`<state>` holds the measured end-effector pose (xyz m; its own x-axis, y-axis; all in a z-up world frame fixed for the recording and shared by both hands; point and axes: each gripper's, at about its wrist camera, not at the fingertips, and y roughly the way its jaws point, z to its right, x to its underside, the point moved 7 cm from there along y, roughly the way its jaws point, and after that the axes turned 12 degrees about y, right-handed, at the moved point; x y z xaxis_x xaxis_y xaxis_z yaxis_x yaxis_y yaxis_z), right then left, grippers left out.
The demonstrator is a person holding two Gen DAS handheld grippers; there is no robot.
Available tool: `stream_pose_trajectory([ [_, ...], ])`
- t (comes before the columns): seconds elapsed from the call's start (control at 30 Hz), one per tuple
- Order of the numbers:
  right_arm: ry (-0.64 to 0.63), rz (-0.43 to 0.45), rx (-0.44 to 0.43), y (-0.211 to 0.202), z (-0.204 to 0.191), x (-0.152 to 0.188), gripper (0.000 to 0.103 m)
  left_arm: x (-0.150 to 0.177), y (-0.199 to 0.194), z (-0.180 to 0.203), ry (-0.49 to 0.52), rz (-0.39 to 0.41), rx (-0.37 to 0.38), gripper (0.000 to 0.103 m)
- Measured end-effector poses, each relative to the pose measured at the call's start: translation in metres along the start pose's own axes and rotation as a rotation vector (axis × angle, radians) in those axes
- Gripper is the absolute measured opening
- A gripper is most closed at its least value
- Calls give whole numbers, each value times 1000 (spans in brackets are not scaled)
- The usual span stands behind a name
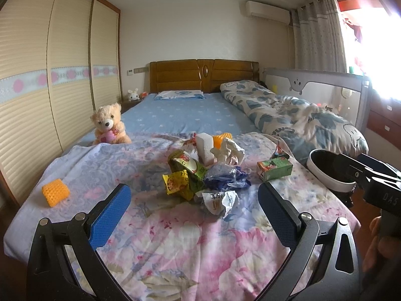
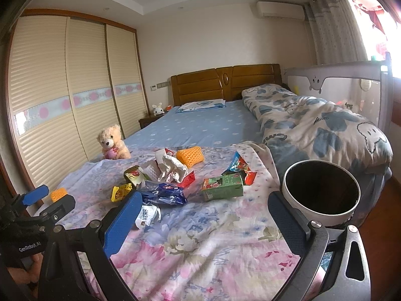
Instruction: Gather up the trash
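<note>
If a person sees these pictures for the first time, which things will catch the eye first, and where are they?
A heap of trash lies in the middle of the flowered bedspread: crumpled wrappers, paper and a green carton. At the bed's right edge stands a white bin with a dark inside. A teddy bear sits at the left side, and both grippers, left and right, are open and empty before the heap.

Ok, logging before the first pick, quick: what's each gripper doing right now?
Left gripper: open, holding nothing, above the floral sheet before the wrapper pile.
Right gripper: open, holding nothing, with the bin by its right finger.
</note>
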<state>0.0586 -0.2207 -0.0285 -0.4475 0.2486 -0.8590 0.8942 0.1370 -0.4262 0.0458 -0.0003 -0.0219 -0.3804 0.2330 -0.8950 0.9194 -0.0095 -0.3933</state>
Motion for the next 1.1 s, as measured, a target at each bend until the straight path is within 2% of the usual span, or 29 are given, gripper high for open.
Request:
stream_pose_trajectory([
  [0.27,1,-8,-6,1,-4,2,101,8,3,-1,-3,-11,-2,103],
  [0.5,11,-49,-11,9,1,7,101,16,10,-5,-25,-49,11,103],
  [1.1,18,-207,5,68,33,18,101,30,64,17,-13,-208,96,103],
])
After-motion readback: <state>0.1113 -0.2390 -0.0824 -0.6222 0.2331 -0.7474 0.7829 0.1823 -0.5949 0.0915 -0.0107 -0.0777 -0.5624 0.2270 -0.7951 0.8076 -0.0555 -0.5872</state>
